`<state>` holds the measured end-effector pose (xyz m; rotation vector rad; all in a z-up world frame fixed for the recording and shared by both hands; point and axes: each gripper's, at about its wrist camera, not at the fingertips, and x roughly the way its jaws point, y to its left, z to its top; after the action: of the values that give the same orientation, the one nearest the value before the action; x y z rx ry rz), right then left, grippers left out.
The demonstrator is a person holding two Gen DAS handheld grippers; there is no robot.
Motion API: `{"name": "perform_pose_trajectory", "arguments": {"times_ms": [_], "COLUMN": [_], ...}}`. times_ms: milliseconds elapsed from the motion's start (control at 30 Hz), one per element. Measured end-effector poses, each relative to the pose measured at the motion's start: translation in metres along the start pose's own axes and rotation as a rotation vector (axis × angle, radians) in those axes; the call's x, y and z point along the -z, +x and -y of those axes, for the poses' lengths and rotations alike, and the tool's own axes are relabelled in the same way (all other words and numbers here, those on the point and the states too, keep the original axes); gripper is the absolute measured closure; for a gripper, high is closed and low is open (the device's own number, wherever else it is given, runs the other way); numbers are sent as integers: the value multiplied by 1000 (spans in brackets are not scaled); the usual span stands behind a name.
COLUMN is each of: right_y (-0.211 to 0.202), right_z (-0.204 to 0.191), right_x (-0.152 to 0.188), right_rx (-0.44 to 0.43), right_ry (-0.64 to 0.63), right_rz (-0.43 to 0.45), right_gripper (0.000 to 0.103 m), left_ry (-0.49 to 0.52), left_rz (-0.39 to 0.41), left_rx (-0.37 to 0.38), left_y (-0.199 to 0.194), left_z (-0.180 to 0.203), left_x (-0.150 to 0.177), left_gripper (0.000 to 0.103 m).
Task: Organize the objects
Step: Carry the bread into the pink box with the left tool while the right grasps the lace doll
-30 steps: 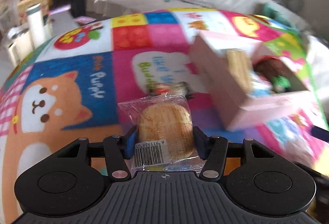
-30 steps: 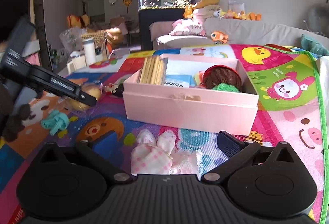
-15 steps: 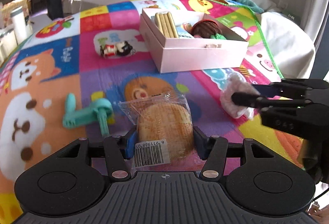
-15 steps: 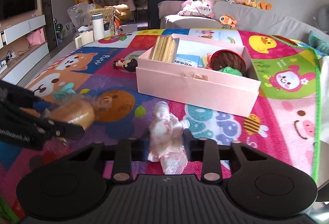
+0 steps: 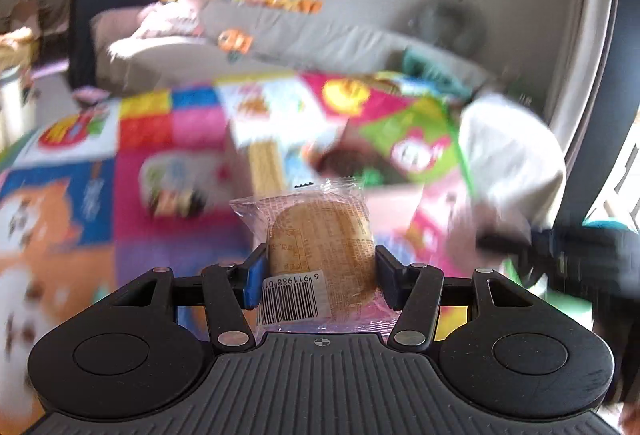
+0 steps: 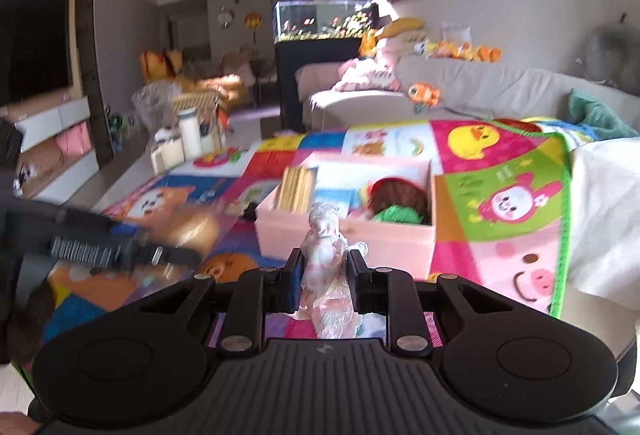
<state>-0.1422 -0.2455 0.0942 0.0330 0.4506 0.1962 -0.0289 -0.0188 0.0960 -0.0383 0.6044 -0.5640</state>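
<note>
My left gripper [image 5: 320, 271] is shut on a wrapped round biscuit [image 5: 324, 239] with a barcode label and holds it in the air above the colourful mat [image 5: 160, 131]. My right gripper [image 6: 323, 271] is shut on a pink and white cloth bow [image 6: 323, 255], lifted in front of the pink box [image 6: 344, 235]. The box holds a stack of wafers [image 6: 296, 187], a brown ball and green yarn [image 6: 396, 215]. The left gripper with the biscuit shows blurred at the left of the right wrist view [image 6: 120, 251].
A small doll figure [image 5: 176, 199] lies on the mat left of the box, blurred. A grey sofa [image 6: 460, 87] with toys stands behind the mat. A fish tank [image 6: 320, 19] and bottles [image 6: 188, 131] stand farther back.
Both grippers have lifted with their loads and moved toward the pink box. The right gripper closed on the cloth bow and raised it off the mat. The left view has swung up.
</note>
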Motion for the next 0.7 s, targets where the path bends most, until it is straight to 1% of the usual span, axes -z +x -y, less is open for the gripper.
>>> {"name": "perform_pose_trajectory", "arguments": {"times_ms": [100,200,300,333,400,467,533,567,600,700], "right_y": [5,17,32,37,45,51,55,58,60,68], "right_z": [12,20,28,30,35,41,46,48,50,59], "right_x": [2,5,10,12,15,18,21,23,24,26], "right_rx": [-7,-13,-21,-24,-32,-41,-42,-40,-38,-42], "right_ry": [28,47,63,68,80,98,111,114,116,131], "right_rz": [9,7,-4,-10,-18,-26,-35,-41,-46,-58], "right_gripper": [81,81,81,81,81,81,81,81,81,81], "left_ry": [-6,-68,-141,-162,-170,-163,-152,-139,-120,-56], "left_rz": [23,17,-9,-17,-27,-56,-124,-169,-193,-194], "left_rx": [19,44,76,69,44,-2,-59,-78,-92,-76], "left_y": [39,92,144,163,191,221,245,252,255,246], "left_z": [1,-6,-9,-9,-6,-5,-7,-9,-9,-10], "left_x": [-42,-85,-112,-119,-123,-124,-119,-115,-111,-109], "left_gripper": [43,43,43,43,43,43,44,42,42,42]}}
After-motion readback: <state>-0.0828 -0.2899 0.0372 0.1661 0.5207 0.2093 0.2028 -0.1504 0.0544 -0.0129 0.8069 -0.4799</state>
